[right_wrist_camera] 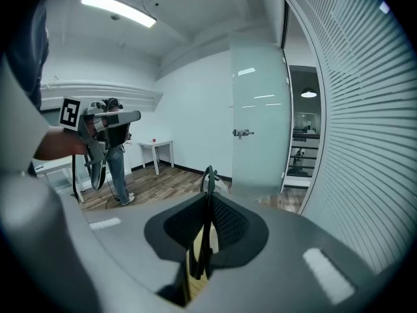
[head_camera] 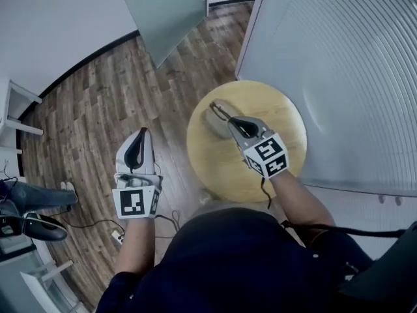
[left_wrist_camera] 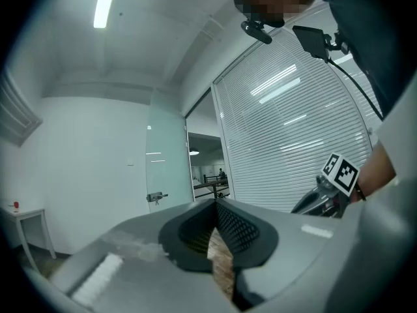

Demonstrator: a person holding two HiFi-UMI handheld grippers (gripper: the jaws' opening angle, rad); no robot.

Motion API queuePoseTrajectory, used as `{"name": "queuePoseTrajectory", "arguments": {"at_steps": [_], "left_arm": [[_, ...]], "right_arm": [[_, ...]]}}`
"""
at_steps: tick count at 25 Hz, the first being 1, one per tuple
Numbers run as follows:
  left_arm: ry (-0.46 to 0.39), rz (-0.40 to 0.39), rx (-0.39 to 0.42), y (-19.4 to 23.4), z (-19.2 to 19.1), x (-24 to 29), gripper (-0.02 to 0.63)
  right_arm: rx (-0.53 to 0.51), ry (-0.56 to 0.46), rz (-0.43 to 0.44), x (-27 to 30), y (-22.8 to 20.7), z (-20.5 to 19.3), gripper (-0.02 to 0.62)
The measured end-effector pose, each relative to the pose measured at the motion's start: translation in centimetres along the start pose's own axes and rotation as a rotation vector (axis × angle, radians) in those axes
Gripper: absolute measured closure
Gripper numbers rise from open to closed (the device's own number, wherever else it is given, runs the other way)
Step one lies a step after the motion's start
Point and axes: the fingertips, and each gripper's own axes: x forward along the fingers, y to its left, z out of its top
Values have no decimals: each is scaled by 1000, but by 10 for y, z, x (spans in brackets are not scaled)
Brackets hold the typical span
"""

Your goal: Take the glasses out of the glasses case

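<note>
A grey glasses case (head_camera: 210, 125) lies on the round wooden table (head_camera: 287, 119). My right gripper (head_camera: 229, 122) hangs just right of the case, shut on the dark glasses (head_camera: 221, 112), whose thin frame pokes out past the tips over the case. In the right gripper view the glasses (right_wrist_camera: 208, 175) stand upright, pinched between the closed pads of the right gripper (right_wrist_camera: 208, 199). My left gripper (head_camera: 142, 133) is held over the wooden floor left of the table, shut and holding nothing. The left gripper (left_wrist_camera: 215, 206) shows closed pads in its own view.
A ribbed white wall (head_camera: 339, 51) curves behind the table. A frosted glass door (head_camera: 163, 12) stands at the back. A person's legs (head_camera: 36, 197) and a white side table (head_camera: 16, 113) are at the far left, with cables (head_camera: 98, 225) on the floor.
</note>
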Motion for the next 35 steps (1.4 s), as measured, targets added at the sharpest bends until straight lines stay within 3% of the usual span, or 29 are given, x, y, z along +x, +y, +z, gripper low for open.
{"name": "queuePoseTrajectory", "arguments": {"at_steps": [14, 20, 35], "left_arm": [[-54, 46, 21, -3, 76, -32, 600], [-76, 65, 47, -21, 88, -27, 600], [-73, 86, 57, -3, 90, -31, 600]], "right_arm": [[-26, -103, -1, -63, 4, 76, 561], [-8, -144, -2, -88, -20, 70, 561], [-7, -151, 28, -68, -8, 76, 563]]}}
